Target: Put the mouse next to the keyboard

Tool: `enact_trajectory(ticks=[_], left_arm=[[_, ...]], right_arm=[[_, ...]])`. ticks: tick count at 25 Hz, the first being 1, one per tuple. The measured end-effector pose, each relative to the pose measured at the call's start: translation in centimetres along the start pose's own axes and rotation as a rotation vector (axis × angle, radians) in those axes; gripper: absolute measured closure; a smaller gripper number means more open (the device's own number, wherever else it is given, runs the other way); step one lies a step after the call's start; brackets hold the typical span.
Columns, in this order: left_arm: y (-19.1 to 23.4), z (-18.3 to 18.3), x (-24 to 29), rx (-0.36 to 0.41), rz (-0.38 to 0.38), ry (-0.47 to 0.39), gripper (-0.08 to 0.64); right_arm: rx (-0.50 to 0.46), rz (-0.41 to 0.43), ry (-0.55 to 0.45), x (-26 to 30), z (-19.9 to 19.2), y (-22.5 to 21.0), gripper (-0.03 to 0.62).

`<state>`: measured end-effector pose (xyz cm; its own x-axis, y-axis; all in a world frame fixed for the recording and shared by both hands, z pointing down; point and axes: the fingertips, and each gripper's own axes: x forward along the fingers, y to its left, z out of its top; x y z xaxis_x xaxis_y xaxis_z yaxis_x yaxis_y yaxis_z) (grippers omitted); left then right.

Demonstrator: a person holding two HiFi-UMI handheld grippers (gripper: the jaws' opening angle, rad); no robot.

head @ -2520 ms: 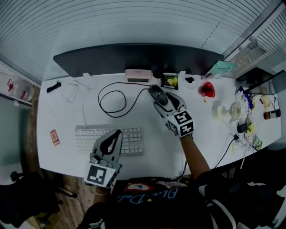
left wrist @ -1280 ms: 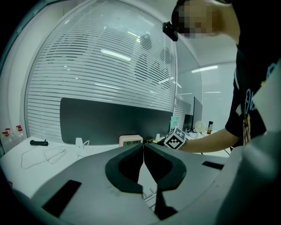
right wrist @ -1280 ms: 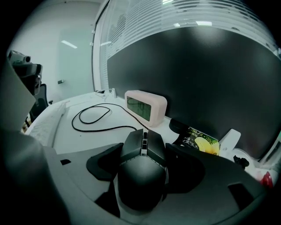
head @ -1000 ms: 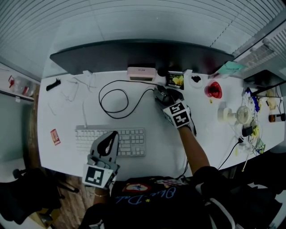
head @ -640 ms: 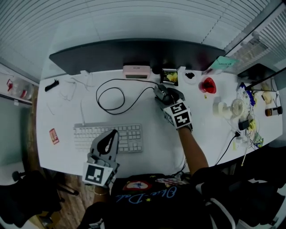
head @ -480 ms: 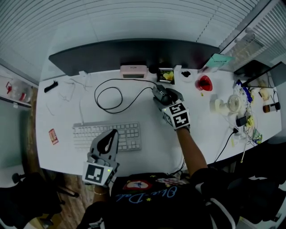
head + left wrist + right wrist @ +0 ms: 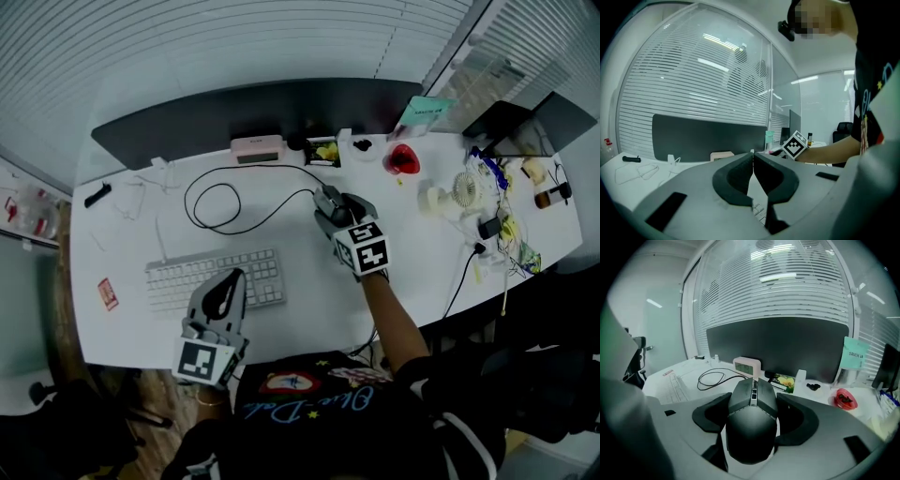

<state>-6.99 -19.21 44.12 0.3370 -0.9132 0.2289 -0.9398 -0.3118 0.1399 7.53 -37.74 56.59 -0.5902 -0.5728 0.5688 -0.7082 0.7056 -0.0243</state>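
Observation:
A dark wired mouse [image 7: 752,420] sits between the jaws of my right gripper [image 7: 753,404], which is shut on it. In the head view the right gripper [image 7: 333,208] holds the mouse [image 7: 329,202] over the desk's middle, right of the white keyboard [image 7: 214,279]. The mouse's black cable [image 7: 225,199] loops away to the left. My left gripper [image 7: 225,289] is shut and empty at the keyboard's near edge; in its own view the left gripper [image 7: 753,161] has its jaws pressed together.
A dark monitor [image 7: 253,111] stands along the back of the white desk [image 7: 300,300]. A pink clock [image 7: 257,148], a red dish [image 7: 403,159], a small fan [image 7: 466,189] and cluttered cables [image 7: 497,234] lie at the back and right.
My right gripper closed on the mouse and has carried it a little nearer and left, toward the keyboard. The left gripper has stayed put.

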Motion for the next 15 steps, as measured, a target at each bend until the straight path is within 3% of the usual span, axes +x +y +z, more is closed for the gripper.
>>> enact_trajectory(ticks=[15], left_arm=[[-2.9,-0.4,-3.4,0.042,-0.049,0.027,0.557]], right_arm=[[0.102,-0.111,0.052,-6.0,-7.0,1.3,0.310]])
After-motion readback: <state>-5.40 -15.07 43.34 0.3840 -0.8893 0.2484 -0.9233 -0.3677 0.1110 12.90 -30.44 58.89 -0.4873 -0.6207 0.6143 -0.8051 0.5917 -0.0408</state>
